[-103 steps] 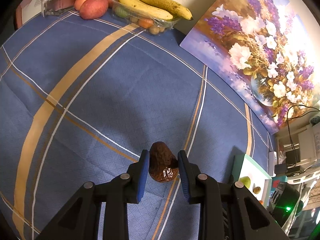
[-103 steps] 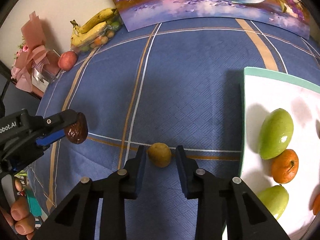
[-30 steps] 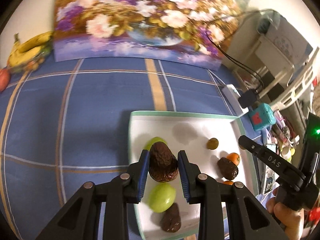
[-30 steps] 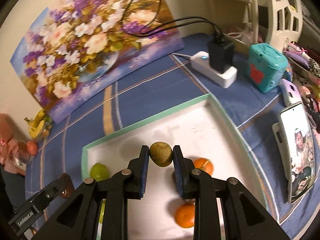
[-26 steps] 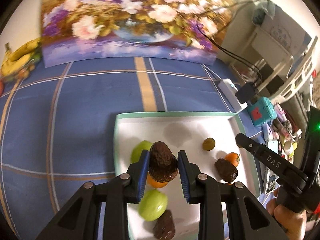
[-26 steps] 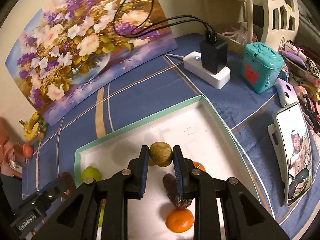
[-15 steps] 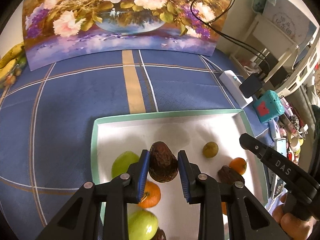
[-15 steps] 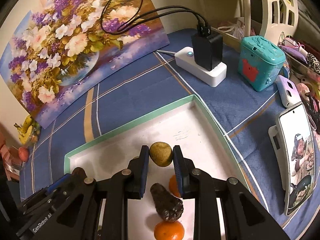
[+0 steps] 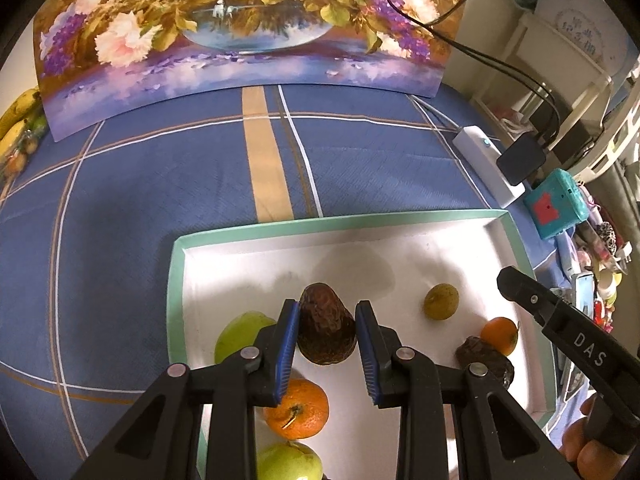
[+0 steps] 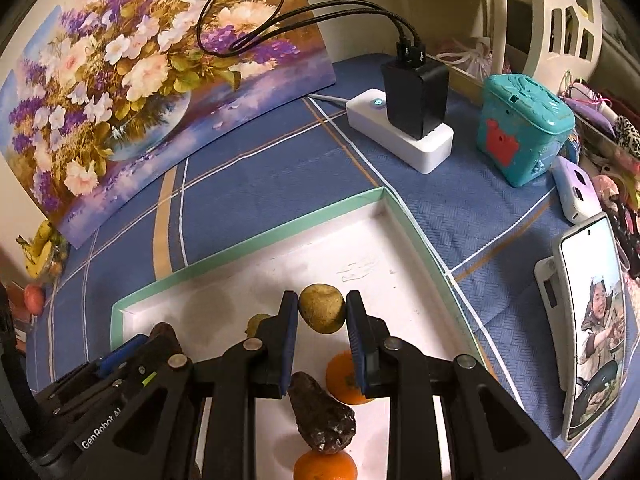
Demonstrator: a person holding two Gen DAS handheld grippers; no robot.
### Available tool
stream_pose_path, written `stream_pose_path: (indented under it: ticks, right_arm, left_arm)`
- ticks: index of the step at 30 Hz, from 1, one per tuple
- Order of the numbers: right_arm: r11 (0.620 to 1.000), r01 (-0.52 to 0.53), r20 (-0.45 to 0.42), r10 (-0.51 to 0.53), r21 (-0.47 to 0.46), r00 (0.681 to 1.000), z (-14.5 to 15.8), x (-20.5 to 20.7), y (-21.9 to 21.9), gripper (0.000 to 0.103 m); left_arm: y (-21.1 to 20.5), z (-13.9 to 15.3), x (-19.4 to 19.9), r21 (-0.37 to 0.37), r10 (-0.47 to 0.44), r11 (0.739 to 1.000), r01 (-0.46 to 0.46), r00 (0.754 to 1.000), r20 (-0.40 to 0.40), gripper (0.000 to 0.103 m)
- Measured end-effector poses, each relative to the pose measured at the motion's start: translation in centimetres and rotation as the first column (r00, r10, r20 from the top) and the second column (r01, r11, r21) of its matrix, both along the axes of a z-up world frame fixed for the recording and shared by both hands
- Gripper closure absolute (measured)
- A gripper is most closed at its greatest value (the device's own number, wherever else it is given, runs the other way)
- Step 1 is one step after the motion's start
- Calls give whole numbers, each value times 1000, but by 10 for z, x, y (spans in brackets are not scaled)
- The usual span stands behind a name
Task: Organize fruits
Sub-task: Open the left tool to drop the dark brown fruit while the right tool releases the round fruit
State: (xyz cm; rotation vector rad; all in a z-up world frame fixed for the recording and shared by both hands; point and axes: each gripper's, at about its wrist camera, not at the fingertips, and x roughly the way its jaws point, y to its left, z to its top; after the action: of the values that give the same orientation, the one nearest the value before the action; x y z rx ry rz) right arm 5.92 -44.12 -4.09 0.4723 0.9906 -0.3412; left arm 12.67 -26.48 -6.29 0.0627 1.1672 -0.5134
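Two avocados (image 9: 326,330) (image 9: 486,364), two green fruits (image 9: 240,334) (image 9: 288,462), two brownish fruits (image 10: 322,308) (image 9: 440,301)

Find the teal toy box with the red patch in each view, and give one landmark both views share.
Left wrist view: teal toy box at the right edge, beyond the tray's far right corner.
Right wrist view: teal toy box upper right, on the blue cloth.
Shared landmark: the white power strip lies just left of it.

The surface (image 9: 160,184) wears a matt woven blue cloth with a herringbone texture. The tray (image 9: 248,268) looks smooth, matt white inside. The dark avocado (image 9: 326,330) is wrinkled and faintly glossy; the oranges (image 9: 298,410) are finely dimpled. The tool fingers (image 9: 287,348) carry ribbed blue pads.
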Motion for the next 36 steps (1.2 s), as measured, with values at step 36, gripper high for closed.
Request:
stream_pose_path:
  ticks: [36]
  right_arm:
    - [998, -33, -14, 33, -51, 999, 16, -7, 2, 77]
  left_arm:
    - [13, 20, -1, -60, 36, 997, -38, 999, -36, 70]
